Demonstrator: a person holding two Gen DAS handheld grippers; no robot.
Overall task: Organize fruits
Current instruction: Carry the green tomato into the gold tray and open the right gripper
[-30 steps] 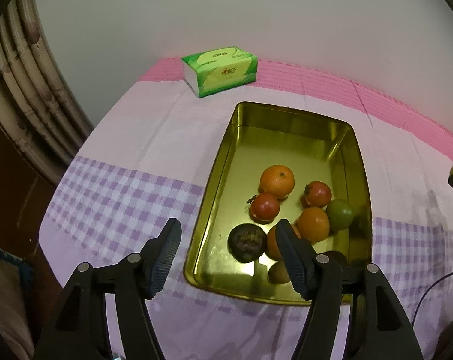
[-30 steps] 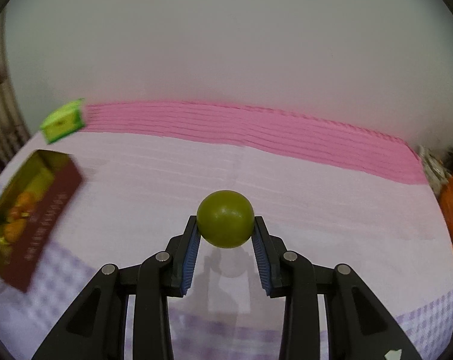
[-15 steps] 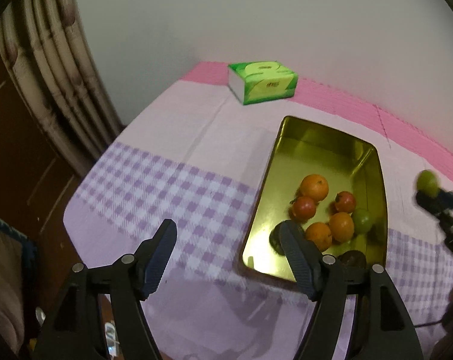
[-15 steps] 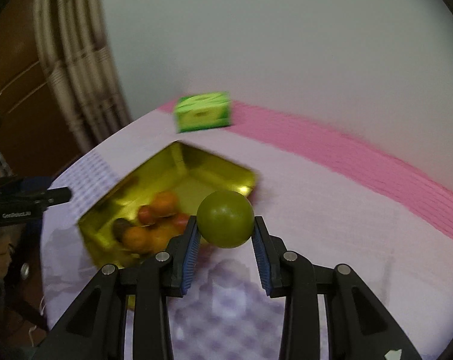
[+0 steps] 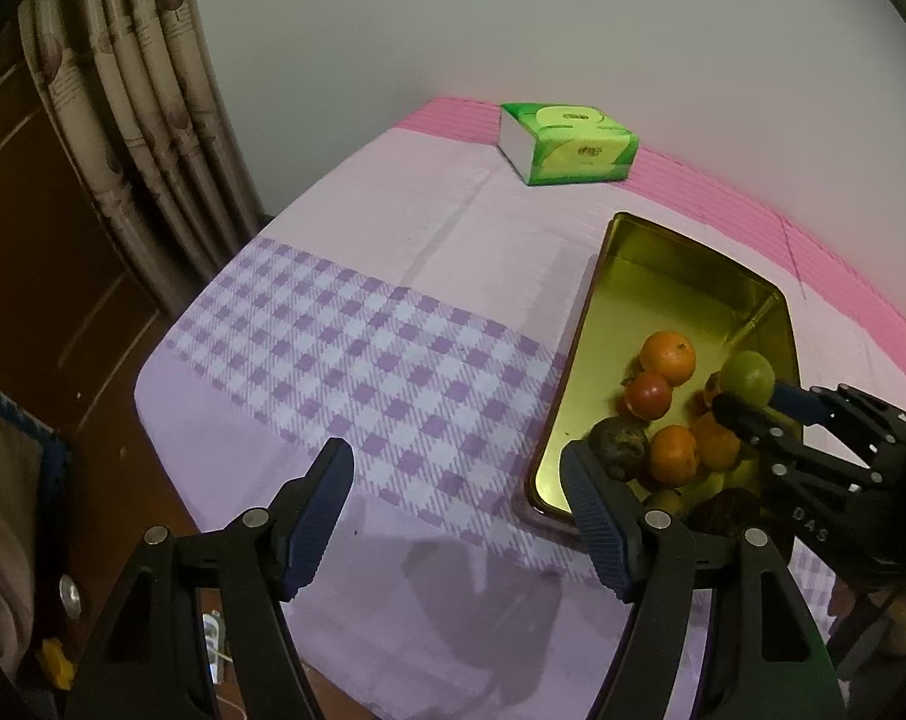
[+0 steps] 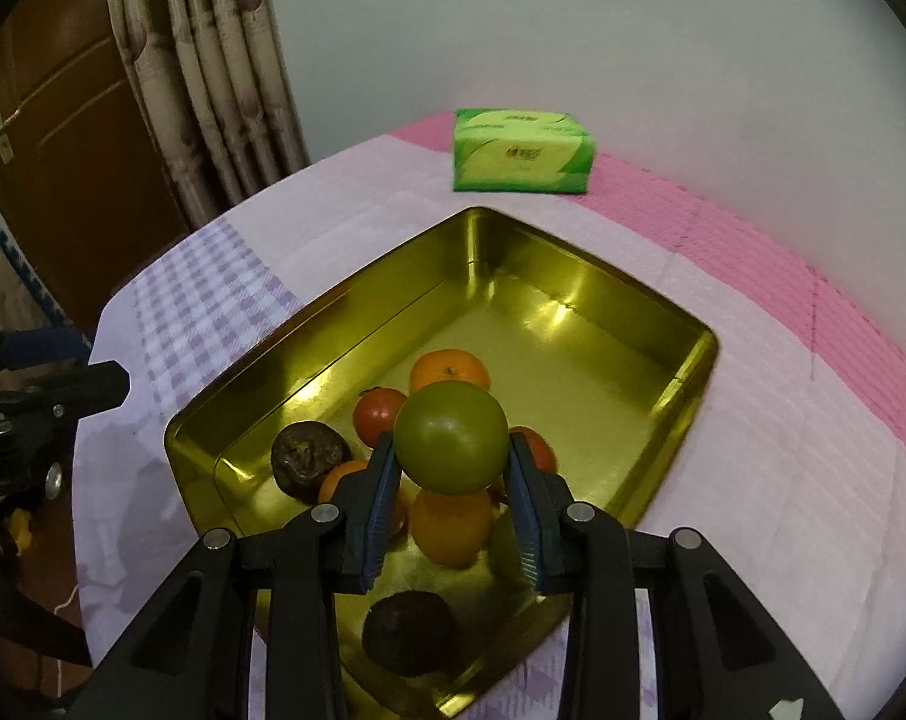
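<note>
Green fruit (image 6: 450,445) clamped in right claw (image 6: 451,480), above tray (image 6: 579,276)

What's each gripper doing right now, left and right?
Left gripper: open, nothing between its fingers, over the checked cloth beside the gold tray.
Right gripper: shut on the green fruit, above the tray.
</note>
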